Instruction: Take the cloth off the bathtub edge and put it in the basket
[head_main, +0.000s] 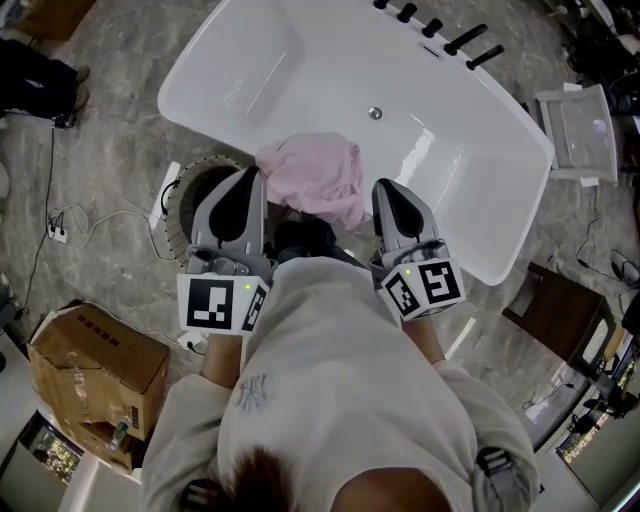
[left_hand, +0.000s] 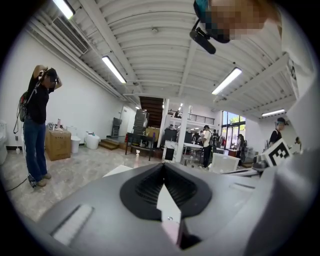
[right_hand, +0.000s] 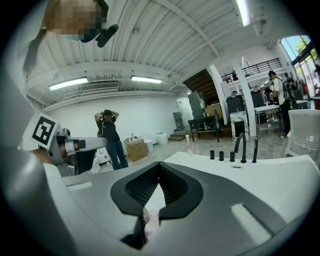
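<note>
Progress stands at the very start: nothing has been lifted and nothing has reached the basket.

The white bathtub lies slantwise across the floor, its near rim towards the person. The round basket stands on the floor just outside that near rim, at the tub's left end, partly under the left gripper, and no cloth shows in the part of it that is visible.

The pink cloth sits bunched on the tub's near rim, about midway along it, with its lower right part hanging over the outer side. As a crumpled heap it points nowhere in particular. Its longer spread runs roughly along the rim.

The left gripper and the right gripper flank the cloth at the rim, one at each end of it. Both have their jaws pressed together at the tips. A pink sliver shows through the gap behind each pair of tips, but no fabric looks pinched there, so I judge both clenched on nothing.

Grasping, lifting, carrying left to the basket and dropping all remain.
</note>
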